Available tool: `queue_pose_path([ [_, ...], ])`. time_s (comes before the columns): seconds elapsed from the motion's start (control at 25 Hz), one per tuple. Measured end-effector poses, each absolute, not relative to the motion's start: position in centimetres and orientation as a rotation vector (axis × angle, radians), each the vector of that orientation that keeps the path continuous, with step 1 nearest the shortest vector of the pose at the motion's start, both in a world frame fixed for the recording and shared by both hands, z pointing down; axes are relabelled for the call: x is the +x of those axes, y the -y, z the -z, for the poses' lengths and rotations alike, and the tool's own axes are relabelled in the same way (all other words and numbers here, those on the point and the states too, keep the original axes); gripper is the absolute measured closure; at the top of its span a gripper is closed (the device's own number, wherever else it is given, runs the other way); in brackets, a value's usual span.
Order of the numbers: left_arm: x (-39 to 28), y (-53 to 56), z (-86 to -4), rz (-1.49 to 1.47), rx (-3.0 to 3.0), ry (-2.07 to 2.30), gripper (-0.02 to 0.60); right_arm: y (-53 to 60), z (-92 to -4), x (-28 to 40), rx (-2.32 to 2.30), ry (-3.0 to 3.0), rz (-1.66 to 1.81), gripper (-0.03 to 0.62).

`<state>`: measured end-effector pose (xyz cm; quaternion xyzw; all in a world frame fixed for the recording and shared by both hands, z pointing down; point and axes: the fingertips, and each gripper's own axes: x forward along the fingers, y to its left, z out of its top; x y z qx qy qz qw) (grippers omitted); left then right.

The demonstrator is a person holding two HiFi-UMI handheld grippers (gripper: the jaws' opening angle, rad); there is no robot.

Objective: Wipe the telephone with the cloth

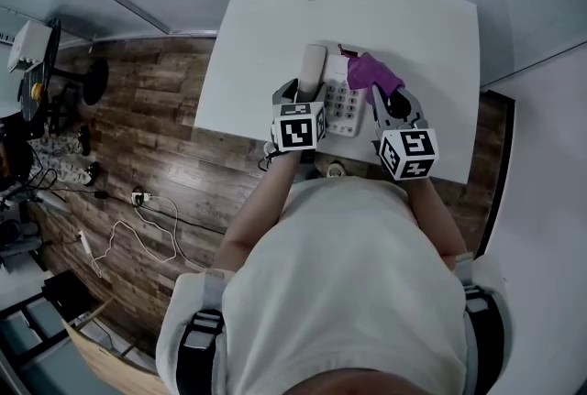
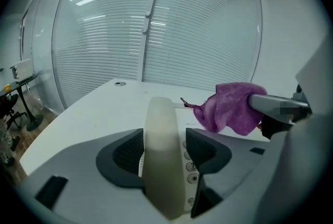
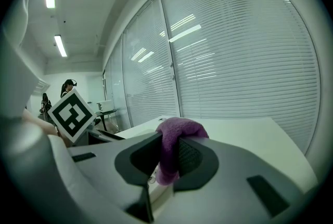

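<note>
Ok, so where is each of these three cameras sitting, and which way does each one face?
Head view: on the person's head, looking steeply down at the table, telephone, left gripper and right gripper; the person's torso and arms show.
Left gripper view: on the left gripper, looking along its fingers, open around the handset, toward blinds.
Right gripper view: on the right gripper, looking along its fingers, shut on the cloth, toward blinds.
Shared: all three show the cloth; the left gripper view also catches the right gripper.

shirt (image 1: 348,274): pale, short-sleeved | straps (image 1: 197,338): dark, perhaps a harness | left hand-held gripper (image 1: 298,93), right hand-held gripper (image 1: 390,97): grey, black-and-white marker cubes (image 1: 301,129)
</note>
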<state>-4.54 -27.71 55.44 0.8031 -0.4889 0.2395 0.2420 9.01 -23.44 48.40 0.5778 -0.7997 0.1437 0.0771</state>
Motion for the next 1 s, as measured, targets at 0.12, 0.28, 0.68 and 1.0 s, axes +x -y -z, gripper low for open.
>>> queue_pose_path([
  [0.12, -4.5, 28.3, -56.1, -0.710, 2.186, 1.347, 0.339, 23.4, -48.2, 9.3, 1.740, 2.387, -0.437, 0.531],
  [0.28, -4.6, 28.7, -56.7, -0.766, 2.168, 1.373, 0.339, 23.2, -48.3, 9.5, 1.742, 2.378, -0.445, 0.531],
  [0.68, -4.8, 28.8, -56.4, -0.756, 2.170, 1.382, 0.356, 23.1, -48.1, 9.5, 1.747, 2.381, -0.452, 0.531],
  [1.0, -5.2, 27.7, -55.8, -0.575, 2.133, 1.306, 0.357, 23.0, -47.8, 9.7, 1.749, 2.397, -0.447, 0.531],
])
